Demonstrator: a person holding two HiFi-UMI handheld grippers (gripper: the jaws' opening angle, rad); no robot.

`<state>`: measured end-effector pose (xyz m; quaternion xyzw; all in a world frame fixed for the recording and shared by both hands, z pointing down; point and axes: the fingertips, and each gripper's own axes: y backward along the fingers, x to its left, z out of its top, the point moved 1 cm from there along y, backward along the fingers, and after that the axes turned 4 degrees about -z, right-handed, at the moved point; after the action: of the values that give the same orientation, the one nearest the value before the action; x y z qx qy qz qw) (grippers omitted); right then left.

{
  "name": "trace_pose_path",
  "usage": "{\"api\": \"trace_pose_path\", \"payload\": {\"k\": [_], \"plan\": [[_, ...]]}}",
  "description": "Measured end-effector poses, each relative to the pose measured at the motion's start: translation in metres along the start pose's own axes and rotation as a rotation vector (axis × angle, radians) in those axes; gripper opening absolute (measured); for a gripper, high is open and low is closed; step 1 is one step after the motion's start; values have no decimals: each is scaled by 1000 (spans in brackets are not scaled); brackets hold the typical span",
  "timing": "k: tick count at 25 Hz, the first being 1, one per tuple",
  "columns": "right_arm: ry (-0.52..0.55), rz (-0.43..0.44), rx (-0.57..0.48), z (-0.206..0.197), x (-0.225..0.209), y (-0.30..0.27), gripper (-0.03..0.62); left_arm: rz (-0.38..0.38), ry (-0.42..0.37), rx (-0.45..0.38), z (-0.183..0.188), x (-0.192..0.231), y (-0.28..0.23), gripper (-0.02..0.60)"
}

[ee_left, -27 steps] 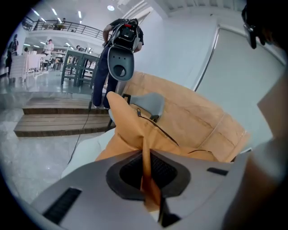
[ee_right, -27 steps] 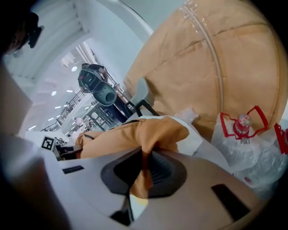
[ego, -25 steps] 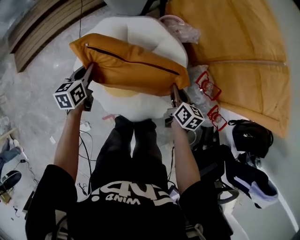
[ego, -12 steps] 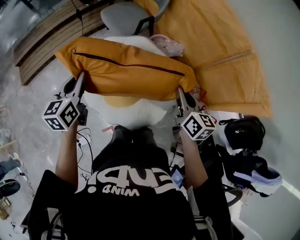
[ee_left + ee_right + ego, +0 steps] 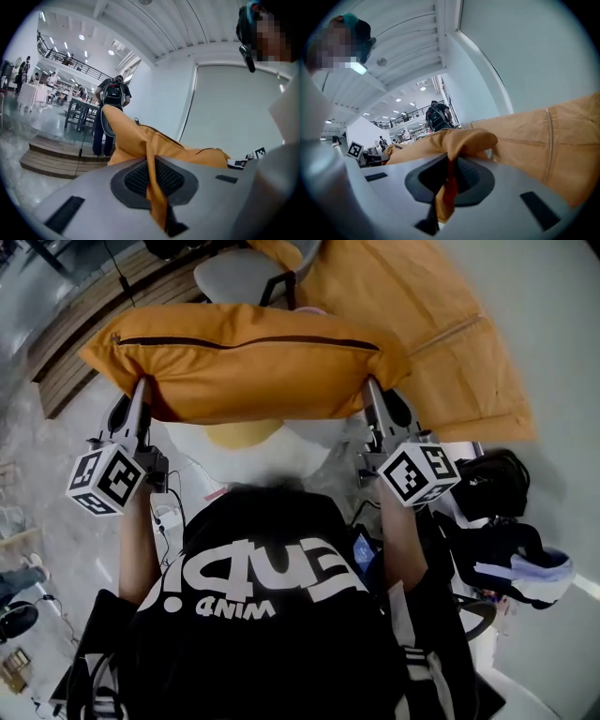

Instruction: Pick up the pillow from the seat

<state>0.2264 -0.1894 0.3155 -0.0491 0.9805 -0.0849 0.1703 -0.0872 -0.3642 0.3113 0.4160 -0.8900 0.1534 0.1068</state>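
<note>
pillow (image 5: 246, 362) lifted higher off seat (image 5: 281, 432)

Orange pillow (image 5: 244, 376) with a dark zip (image 5: 244, 341); white-and-yellow seat (image 5: 302, 452).

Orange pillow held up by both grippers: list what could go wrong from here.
1. The left gripper and right gripper each pinch only a thin fold at a corner of the orange zipped pillow; the fabric may slip out and that end drop.
2. The pillow hangs above the white round seat by its cover alone, so pulling the grippers apart could strain the zip.
</note>
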Motion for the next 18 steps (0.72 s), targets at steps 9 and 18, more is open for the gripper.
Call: {"api": "trace_pose_path", "payload": {"k": [9,18], "plan": [[-1,21,5,-2,-4,-2,43,14,7,10,-10,-4,4,21],[-9,16,16,-5,-10,-11,43,13,8,31,-16,-4,0,21]]}}
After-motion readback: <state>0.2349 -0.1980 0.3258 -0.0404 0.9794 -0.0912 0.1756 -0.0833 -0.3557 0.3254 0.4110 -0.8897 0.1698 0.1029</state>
